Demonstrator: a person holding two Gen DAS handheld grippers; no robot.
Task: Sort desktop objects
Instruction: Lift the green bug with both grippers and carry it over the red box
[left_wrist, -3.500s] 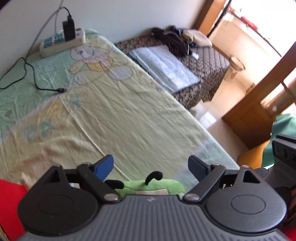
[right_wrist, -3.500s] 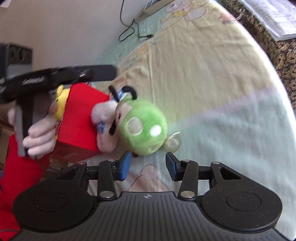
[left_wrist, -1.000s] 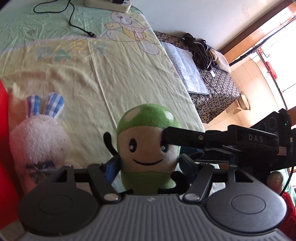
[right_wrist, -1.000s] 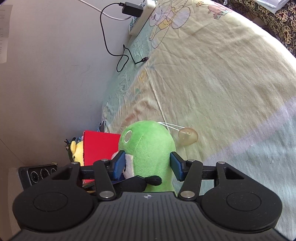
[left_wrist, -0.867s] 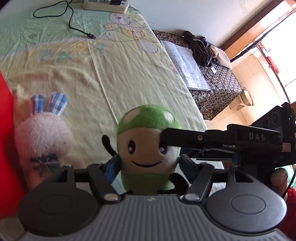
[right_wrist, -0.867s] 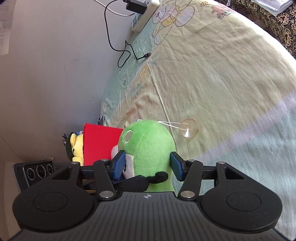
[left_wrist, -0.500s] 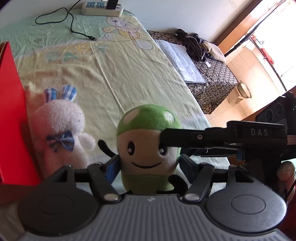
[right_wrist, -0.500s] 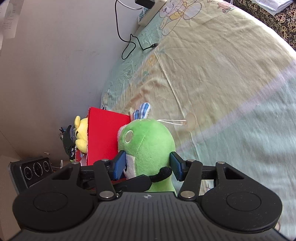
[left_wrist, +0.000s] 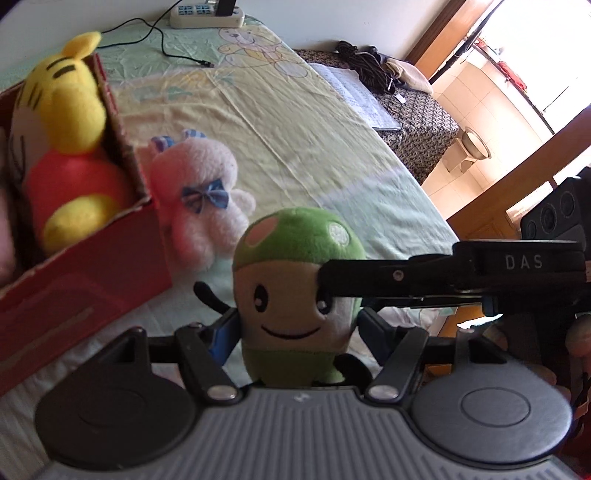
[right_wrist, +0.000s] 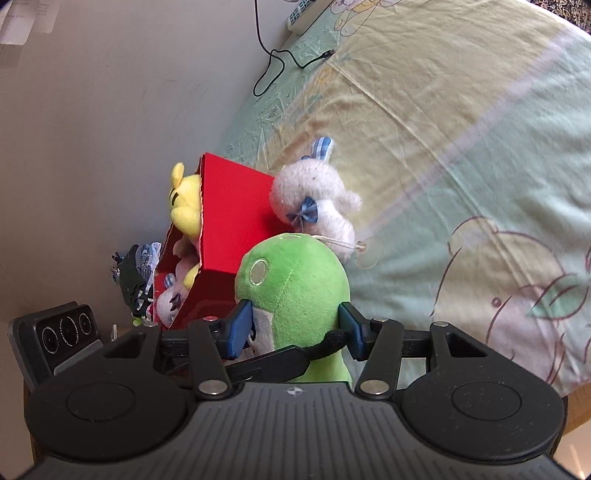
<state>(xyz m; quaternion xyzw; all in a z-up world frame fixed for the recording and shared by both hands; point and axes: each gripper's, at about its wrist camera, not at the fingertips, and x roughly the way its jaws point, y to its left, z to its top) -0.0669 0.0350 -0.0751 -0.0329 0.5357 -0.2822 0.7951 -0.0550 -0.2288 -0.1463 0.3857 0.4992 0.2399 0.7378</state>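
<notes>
Bedsheet (left_wrist: 295, 122) is lying under us. We're clamping the green plush (left_wrist: 295, 295) with the left gripper (left_wrist: 295, 332) and right gripper (right_wrist: 295, 325) both; red box (left_wrist: 74, 273) is sitting left of them.

I see the mushroom plush (left_wrist: 295, 295) between the fingers of both tools, the left tool (left_wrist: 295, 332) and the right tool (right_wrist: 295, 325). Behind it the rabbit plush (left_wrist: 199, 206) lies on the bed (left_wrist: 314, 140), touching the box (left_wrist: 85, 266). The tiger plush (left_wrist: 70, 122) sits in that box. A power strip (left_wrist: 207, 16) lies at the bed's far end.

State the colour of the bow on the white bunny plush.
Blue, on the bunny; the left wrist view shows it best.
</notes>
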